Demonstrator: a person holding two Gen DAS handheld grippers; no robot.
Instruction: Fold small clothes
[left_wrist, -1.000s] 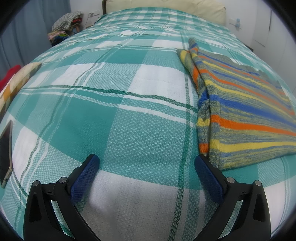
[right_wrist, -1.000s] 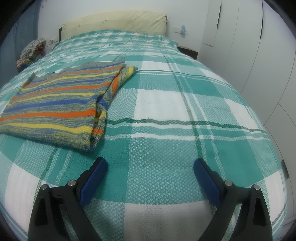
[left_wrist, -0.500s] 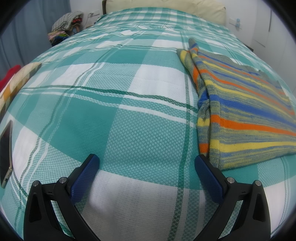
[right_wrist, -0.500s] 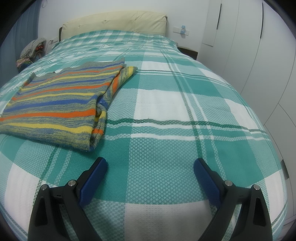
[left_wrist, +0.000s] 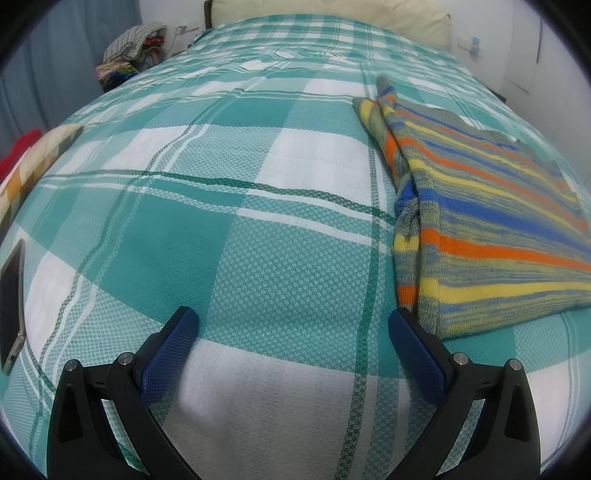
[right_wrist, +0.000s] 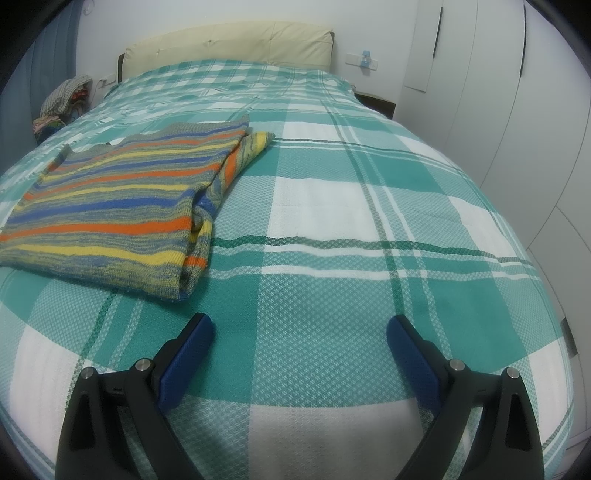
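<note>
On the checked bed (left_wrist: 258, 221), the striped sweater (right_wrist: 110, 206) is lying partly folded; both hand-held grippers, left (left_wrist: 293, 332) and right (right_wrist: 299, 332), are being held spread, gripping nothing.

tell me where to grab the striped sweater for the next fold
Probably the near hem corners of the striped sweater, which lies flat with its sleeves already tucked in. Bring the left gripper in from the left and the right gripper from the right, fingers low, since both folded edges lie exposed.
</note>
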